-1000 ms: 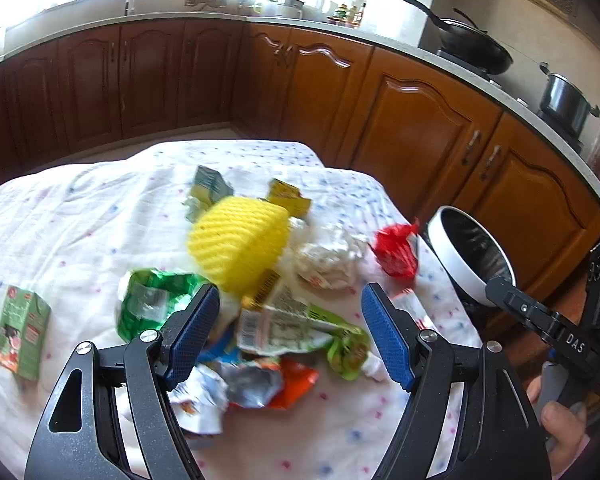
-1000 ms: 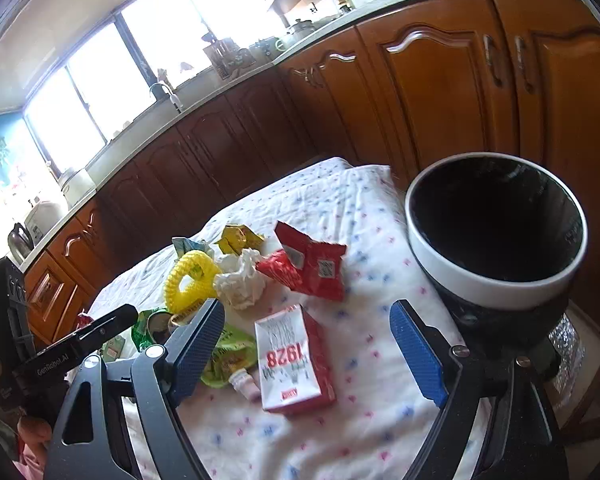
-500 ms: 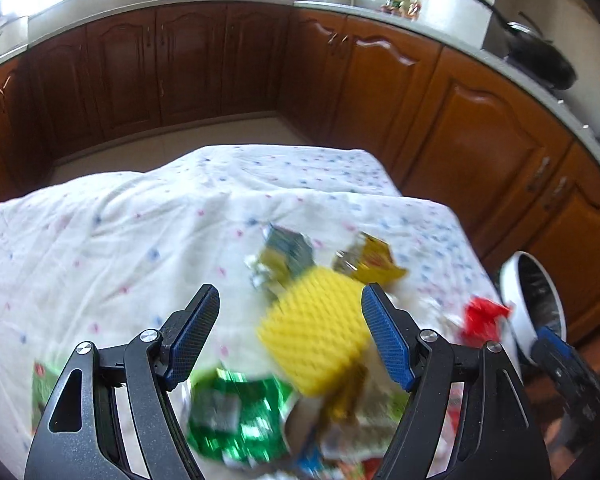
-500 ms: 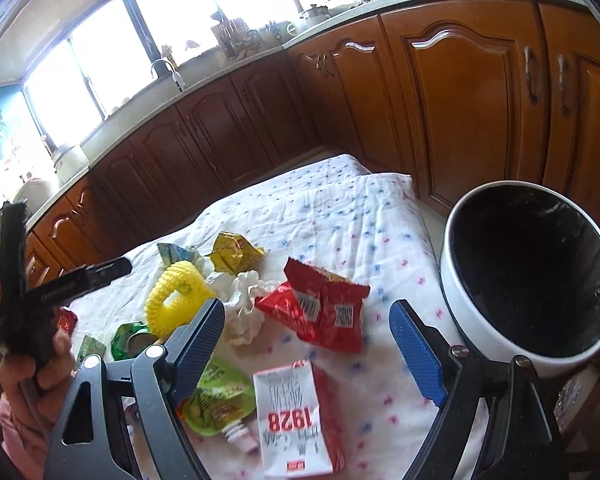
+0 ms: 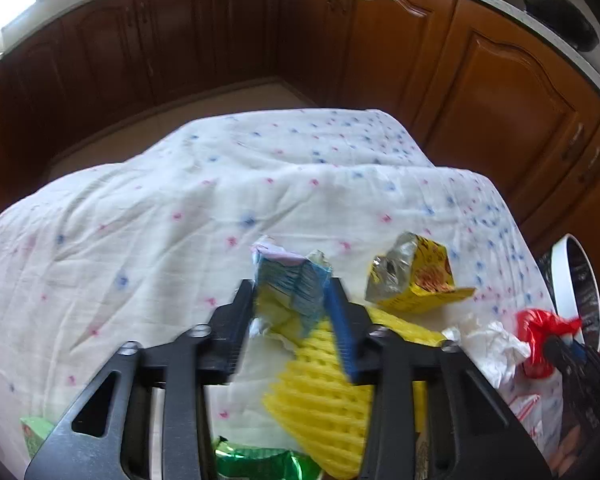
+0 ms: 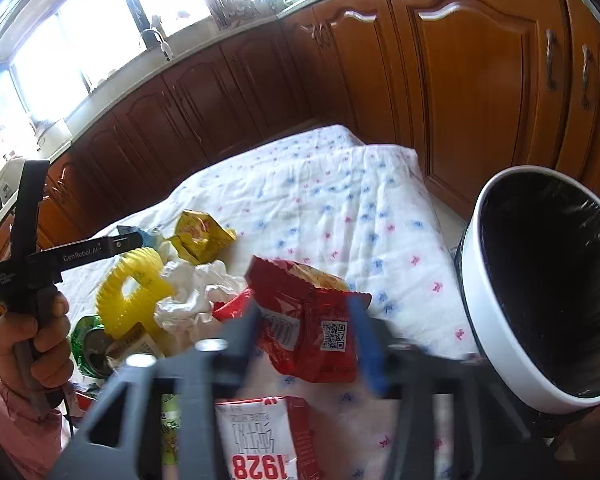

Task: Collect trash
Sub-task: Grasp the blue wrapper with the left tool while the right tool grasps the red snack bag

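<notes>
In the left wrist view my left gripper (image 5: 290, 292) is shut on a crumpled blue-and-yellow wrapper (image 5: 290, 276), just above a yellow foam net (image 5: 328, 384). In the right wrist view my right gripper (image 6: 305, 312) has closed against both sides of a red snack bag (image 6: 308, 320). That bag (image 5: 540, 332) also shows at the right of the left wrist view. A white-rimmed bin (image 6: 500, 344) with a black liner stands off the table's right edge. The left gripper (image 6: 138, 240) shows side-on, held by a hand (image 6: 40, 340).
On the dotted white tablecloth (image 5: 140, 240) lie a yellow foil wrapper (image 5: 420, 276), crumpled white tissue (image 5: 496, 344), a green foil wrapper (image 5: 256, 460), a green carton (image 5: 34, 436) and a red-and-white "1928" carton (image 6: 260, 440). Wooden cabinets surround the table.
Both grippers went from wide open to closed. The left one moved forward over the pile onto the blue-and-yellow wrapper. The right one moved forward onto the red bag.
</notes>
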